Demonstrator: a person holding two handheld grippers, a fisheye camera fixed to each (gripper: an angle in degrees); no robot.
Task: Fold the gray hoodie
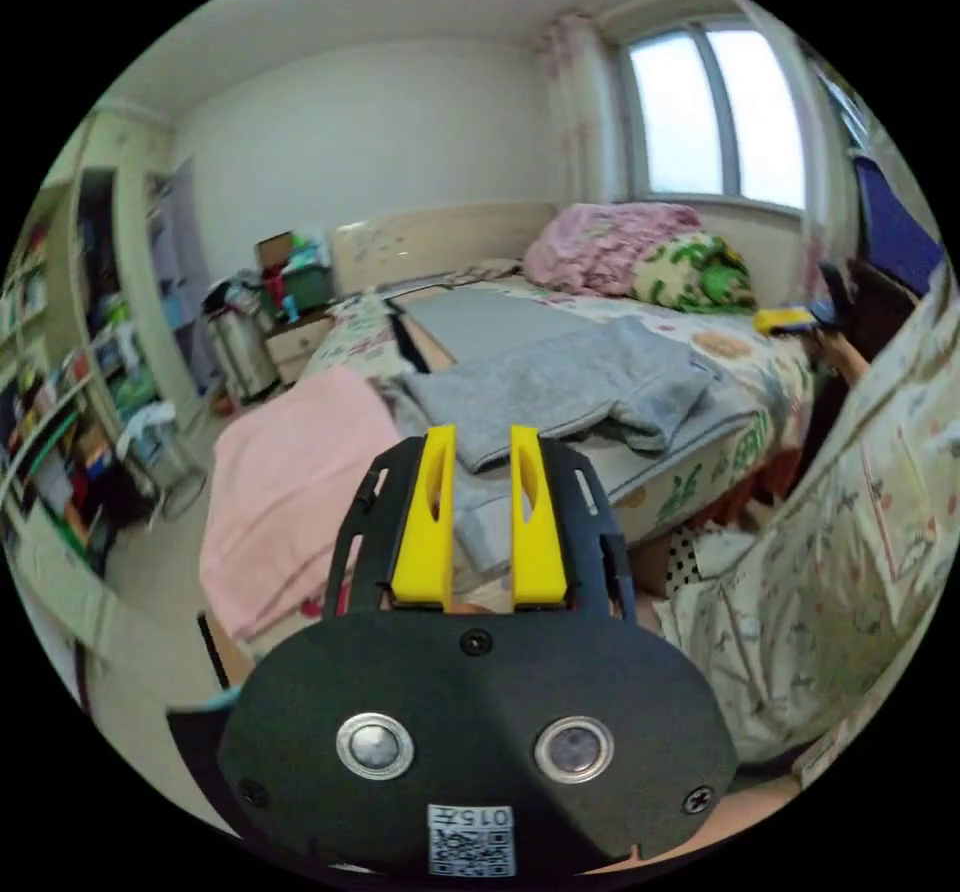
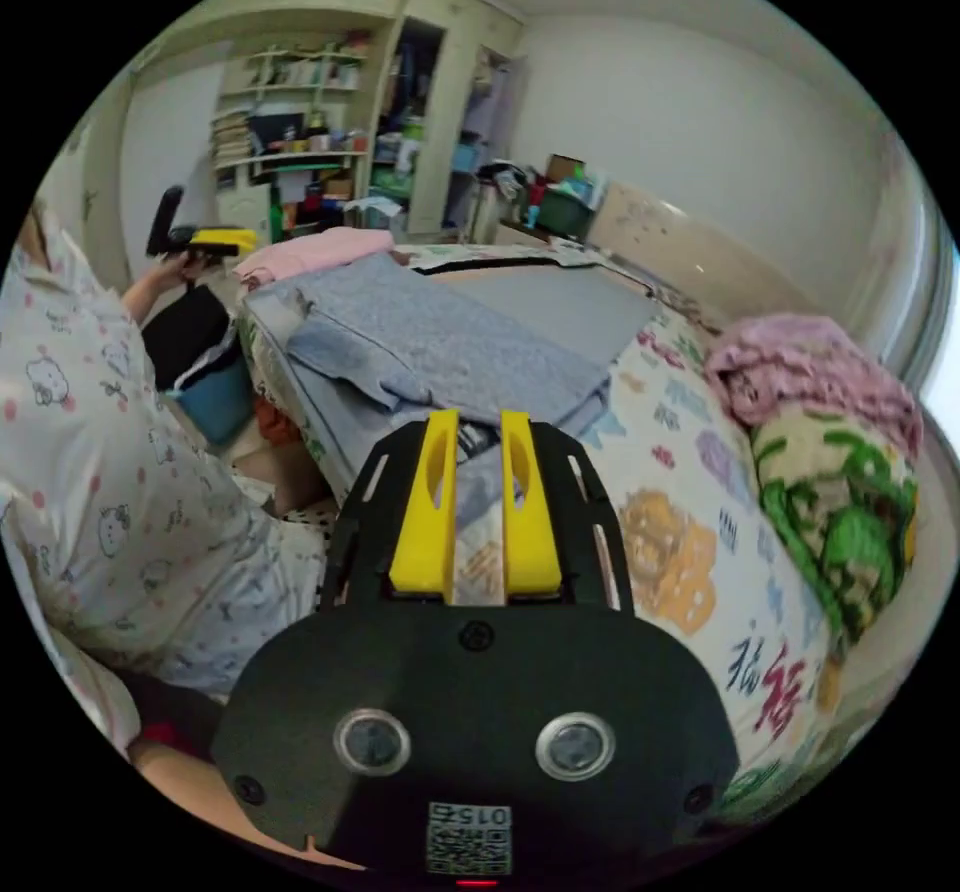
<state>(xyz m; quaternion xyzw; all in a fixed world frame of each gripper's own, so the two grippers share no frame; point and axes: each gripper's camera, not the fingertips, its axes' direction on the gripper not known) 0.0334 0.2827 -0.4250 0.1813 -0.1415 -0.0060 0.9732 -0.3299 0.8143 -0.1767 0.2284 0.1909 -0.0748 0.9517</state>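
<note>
Gray hoodie: the soft gray fleece hoodie (image 1: 560, 382) lies spread on the bed, partly folded, one sleeve doubled over toward the bed's near edge; in the right gripper view the same hoodie (image 2: 430, 342) rests on a flat gray sheet.
Bed: a bed with a floral patterned cover (image 1: 740, 352) carries the hoodie; its pale headboard stands against the white wall.
Left gripper: the black gripper with two yellow jaws (image 1: 480, 442) hangs in the air in front of the bed's edge, jaws parted by a narrow gap with nothing between them; it also appears far off in the right gripper view (image 2: 215, 240), in the person's hand.
Right gripper: the matching black and yellow gripper (image 2: 478, 427) is held above the bed's corner, jaws slightly apart and empty; it is seen at the edge of the left gripper view (image 1: 795, 317).
Pink blanket: a pale pink blanket (image 1: 290, 492) drapes over the bed's end, beside the hoodie.
Bedding pile: a pink quilt (image 2: 810, 372) sits atop a green-patterned quilt (image 2: 850, 512) near the window.
Person: a printed pajama sleeve (image 2: 90, 452) shows between the two grippers.
</note>
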